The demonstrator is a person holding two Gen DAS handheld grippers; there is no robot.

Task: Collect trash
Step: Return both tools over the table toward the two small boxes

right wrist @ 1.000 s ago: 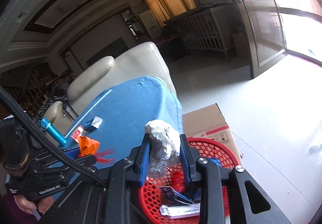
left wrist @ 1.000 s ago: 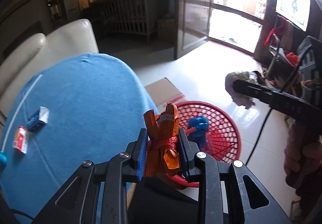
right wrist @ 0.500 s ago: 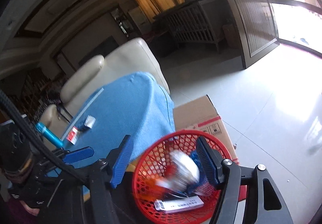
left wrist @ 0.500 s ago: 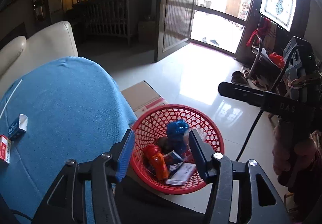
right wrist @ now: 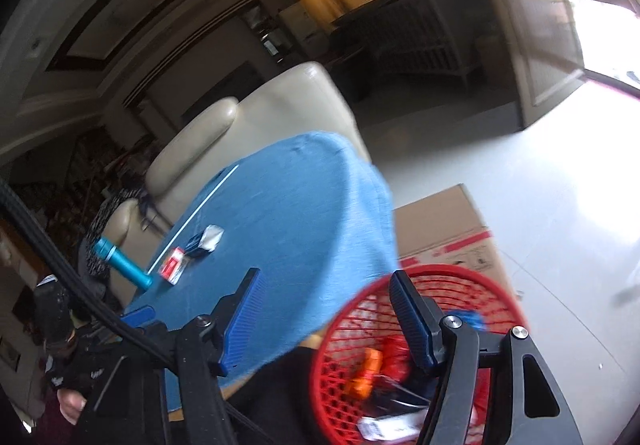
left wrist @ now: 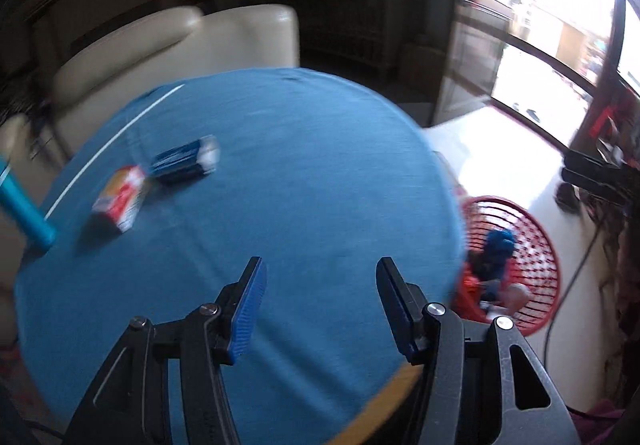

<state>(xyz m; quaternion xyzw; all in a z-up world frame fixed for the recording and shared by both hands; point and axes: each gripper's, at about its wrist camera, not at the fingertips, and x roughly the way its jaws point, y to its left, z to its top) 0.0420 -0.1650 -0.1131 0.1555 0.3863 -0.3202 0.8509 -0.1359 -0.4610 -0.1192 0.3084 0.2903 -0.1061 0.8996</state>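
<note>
My left gripper [left wrist: 320,285] is open and empty above the blue tablecloth [left wrist: 280,205]. A red and white packet [left wrist: 118,201] and a blue and white packet [left wrist: 186,163] lie on the cloth ahead to the left. The red mesh basket [left wrist: 536,245] stands on the floor to the right, holding blue, orange and white trash. My right gripper [right wrist: 322,295] is open and empty at the table's edge, partly above the basket [right wrist: 500,301]. The orange wrapper [right wrist: 366,371] lies inside it. Both packets [right wrist: 192,253] show on the cloth.
A teal cylinder [left wrist: 24,211] lies at the table's left edge, also in the right wrist view [right wrist: 122,263]. A cream sofa [left wrist: 168,45] stands behind the table. A cardboard box [right wrist: 444,225] sits on the floor beside the basket. A black cable [left wrist: 576,277] crosses the floor at right.
Both grippers opened and dropped their trash into the basket: the orange wrapper from the left, the crumpled foil from the right. Both then swung left, back toward the table.
</note>
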